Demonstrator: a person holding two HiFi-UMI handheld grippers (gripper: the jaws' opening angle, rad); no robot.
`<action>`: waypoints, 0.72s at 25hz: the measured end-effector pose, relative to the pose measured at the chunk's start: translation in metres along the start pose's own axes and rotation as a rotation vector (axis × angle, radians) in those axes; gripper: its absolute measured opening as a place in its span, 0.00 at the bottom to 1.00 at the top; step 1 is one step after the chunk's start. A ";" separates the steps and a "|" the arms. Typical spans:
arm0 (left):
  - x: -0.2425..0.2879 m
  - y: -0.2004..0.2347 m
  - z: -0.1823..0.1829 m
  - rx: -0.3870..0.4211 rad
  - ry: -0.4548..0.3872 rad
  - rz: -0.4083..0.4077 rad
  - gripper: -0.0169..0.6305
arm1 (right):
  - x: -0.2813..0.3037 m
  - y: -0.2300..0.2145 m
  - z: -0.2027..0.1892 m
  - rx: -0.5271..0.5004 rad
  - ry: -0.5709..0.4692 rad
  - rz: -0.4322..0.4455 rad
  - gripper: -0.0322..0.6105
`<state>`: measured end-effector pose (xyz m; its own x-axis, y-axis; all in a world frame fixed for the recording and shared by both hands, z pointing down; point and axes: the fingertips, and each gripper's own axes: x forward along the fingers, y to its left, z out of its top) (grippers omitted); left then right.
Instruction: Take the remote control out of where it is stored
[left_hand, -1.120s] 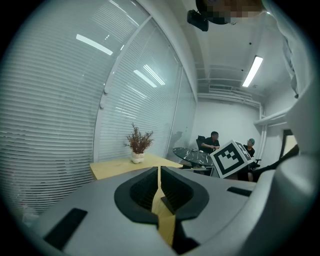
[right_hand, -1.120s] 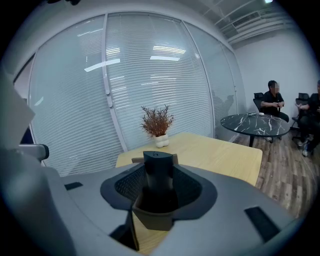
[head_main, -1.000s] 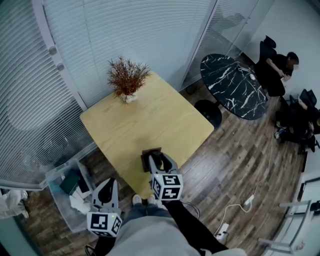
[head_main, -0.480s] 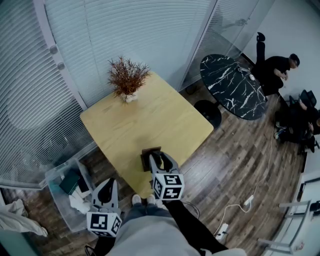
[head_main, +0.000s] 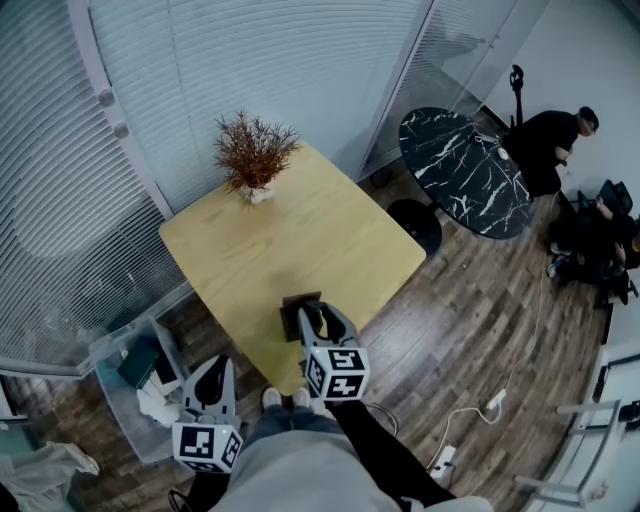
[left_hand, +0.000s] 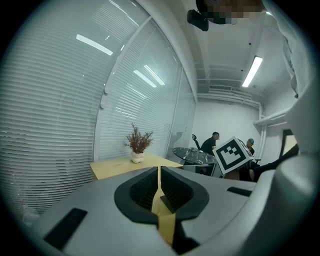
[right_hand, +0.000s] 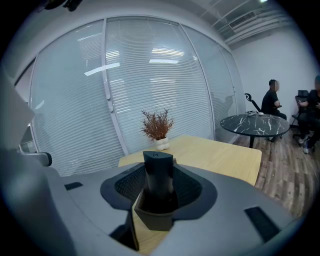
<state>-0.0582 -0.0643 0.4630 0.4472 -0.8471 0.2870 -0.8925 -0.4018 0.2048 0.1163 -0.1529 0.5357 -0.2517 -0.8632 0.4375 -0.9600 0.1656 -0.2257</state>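
Right gripper view: fingers (right_hand: 128, 188) clamp remote control (right_hand: 157, 174) (upright in holder (right_hand: 154, 218))

Black remote control (right_hand: 158, 172) stood upright, lower end seated in dark holder (right_hand: 154, 215); holder placed near front edge of wooden table (head_main: 300, 235).

Overhead head view and level gripper views share table (head_main: 300, 240).
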 end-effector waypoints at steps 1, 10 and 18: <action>0.000 -0.001 0.001 0.000 -0.001 -0.002 0.06 | -0.001 0.000 0.000 0.000 -0.001 0.000 0.32; 0.000 -0.002 0.000 -0.004 0.001 -0.002 0.06 | -0.004 -0.003 0.003 0.009 -0.007 0.001 0.32; 0.001 -0.004 0.000 0.001 -0.001 -0.006 0.06 | -0.004 -0.005 0.003 0.014 -0.011 -0.002 0.32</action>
<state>-0.0545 -0.0639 0.4629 0.4525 -0.8449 0.2853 -0.8899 -0.4071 0.2059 0.1227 -0.1515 0.5321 -0.2483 -0.8688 0.4285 -0.9587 0.1571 -0.2370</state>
